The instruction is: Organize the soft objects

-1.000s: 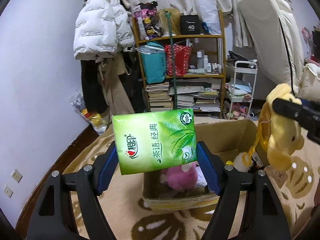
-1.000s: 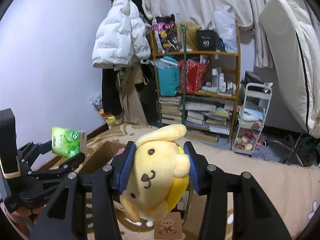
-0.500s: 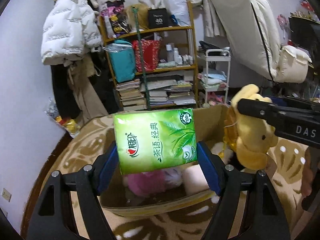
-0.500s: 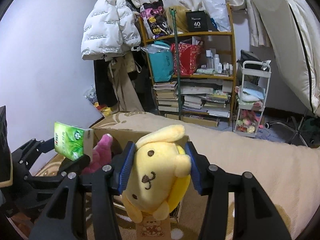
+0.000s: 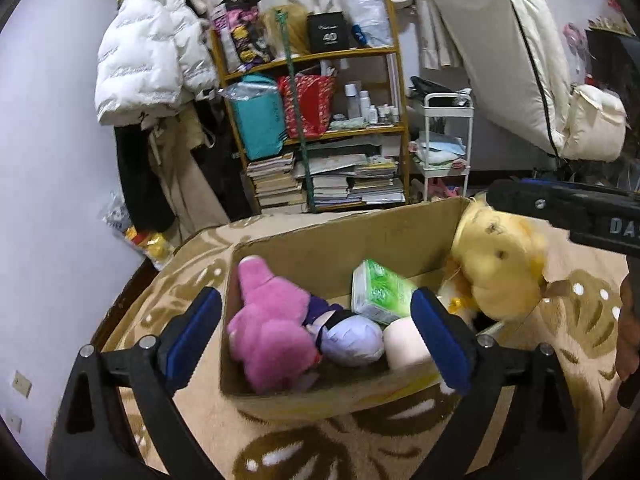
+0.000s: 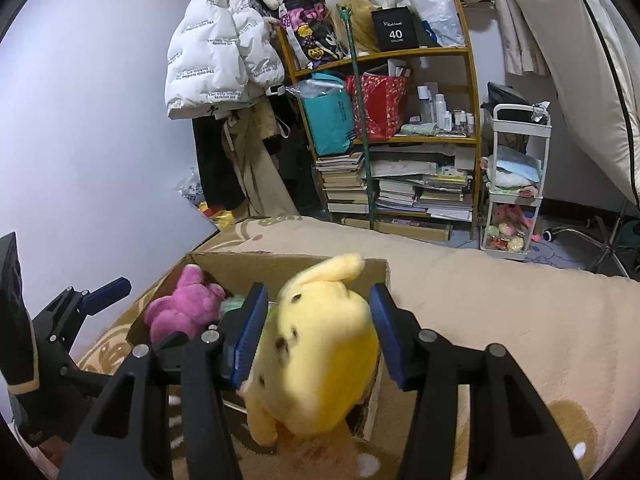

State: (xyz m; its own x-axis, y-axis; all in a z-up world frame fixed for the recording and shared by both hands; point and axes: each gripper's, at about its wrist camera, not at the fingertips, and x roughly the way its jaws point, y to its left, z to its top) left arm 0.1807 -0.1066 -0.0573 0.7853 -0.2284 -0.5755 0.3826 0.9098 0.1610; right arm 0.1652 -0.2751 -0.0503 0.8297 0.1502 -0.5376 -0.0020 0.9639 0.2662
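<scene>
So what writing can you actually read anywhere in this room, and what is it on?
"40": black box on the top shelf; the smaller line under it is blurred.
"fashion art": white puffer jacket, amid smaller unclear print.
"DA": the right hand-held gripper, cut off at the frame edge.
Green tissue pack in the cardboard box: blurred, unreadable.

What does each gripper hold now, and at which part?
The left gripper holds nothing; its jaws are open. The right gripper has the yellow plush dog between its pads at the head, but a firm grip cannot be confirmed.

box: 1 | plush toys: 3 | tissue pack: 1 | grippers: 2
</scene>
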